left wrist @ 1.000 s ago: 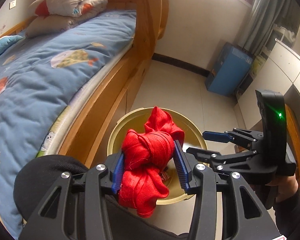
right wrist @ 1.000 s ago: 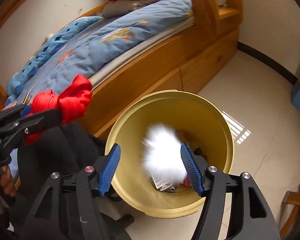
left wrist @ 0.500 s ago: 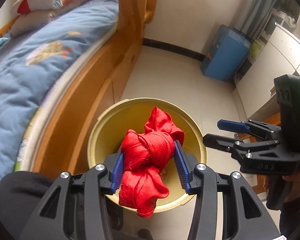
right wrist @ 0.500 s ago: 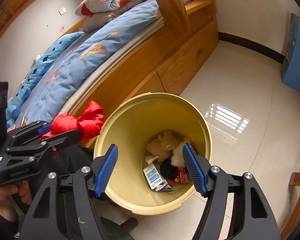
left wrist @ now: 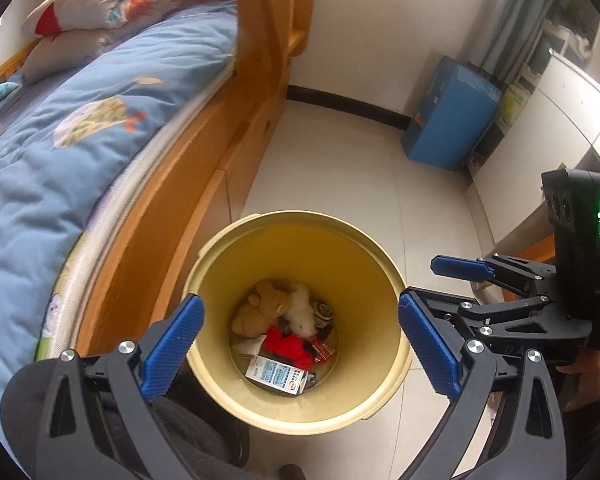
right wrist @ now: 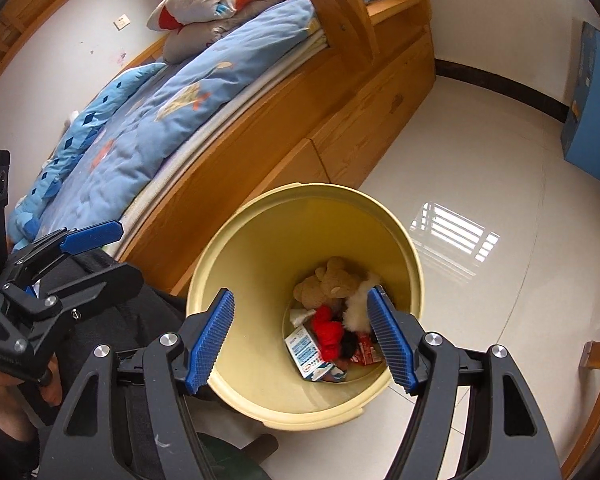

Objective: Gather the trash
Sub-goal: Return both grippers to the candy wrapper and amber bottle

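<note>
Both the left gripper (left wrist: 300, 344) and right gripper (right wrist: 302, 338) hover spread and empty above the round yellow plastic bin (left wrist: 388, 280) beside the wooden bed (left wrist: 168, 200), the red knotted cloth (left wrist: 288, 345) lying inside among a brown plush bear (left wrist: 260, 308).

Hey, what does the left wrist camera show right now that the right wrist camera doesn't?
Only the left wrist view: the curtain and white cabinet past the blue box.

Only the right wrist view: a wall socket above the bed and the window's reflection on the floor.

Both: the yellow bin holding the red cloth, teddy bear and carton, both hand-held grippers open above it.
</note>
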The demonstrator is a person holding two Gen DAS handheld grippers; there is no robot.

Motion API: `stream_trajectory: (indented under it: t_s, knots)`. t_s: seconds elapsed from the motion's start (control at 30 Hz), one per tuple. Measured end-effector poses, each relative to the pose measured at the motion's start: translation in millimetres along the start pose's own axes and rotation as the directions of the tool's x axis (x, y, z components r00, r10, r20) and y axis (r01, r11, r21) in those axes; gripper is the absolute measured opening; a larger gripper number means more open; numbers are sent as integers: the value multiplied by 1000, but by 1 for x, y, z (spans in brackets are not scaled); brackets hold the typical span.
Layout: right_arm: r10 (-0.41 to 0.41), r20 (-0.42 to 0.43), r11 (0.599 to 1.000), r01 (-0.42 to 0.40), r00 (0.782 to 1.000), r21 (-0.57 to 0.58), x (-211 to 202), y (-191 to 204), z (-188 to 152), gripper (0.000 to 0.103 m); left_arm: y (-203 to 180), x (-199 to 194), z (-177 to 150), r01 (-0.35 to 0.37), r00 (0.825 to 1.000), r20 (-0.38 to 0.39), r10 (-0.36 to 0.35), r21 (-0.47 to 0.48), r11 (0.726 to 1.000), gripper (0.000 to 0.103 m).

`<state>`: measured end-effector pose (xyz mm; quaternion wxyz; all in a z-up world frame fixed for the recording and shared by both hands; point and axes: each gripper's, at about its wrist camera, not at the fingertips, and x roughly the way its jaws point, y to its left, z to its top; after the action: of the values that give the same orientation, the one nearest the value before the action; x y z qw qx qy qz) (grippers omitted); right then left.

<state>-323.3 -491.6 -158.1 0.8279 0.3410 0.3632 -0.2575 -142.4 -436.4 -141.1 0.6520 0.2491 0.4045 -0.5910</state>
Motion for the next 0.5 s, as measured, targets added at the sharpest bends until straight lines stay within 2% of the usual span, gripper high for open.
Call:
stream_trajectory:
  t_s: [0.27,0.5]
  knots:
    - [59,16,996,-58,998,-73,-4,42,11,69,31,-42,-7,-38,996,79,43,-66,997,98]
    - [128,93,962,-101,987,-253,-20,123,25,71,69,-100,-21,-109,975,178,133,-139,984,99]
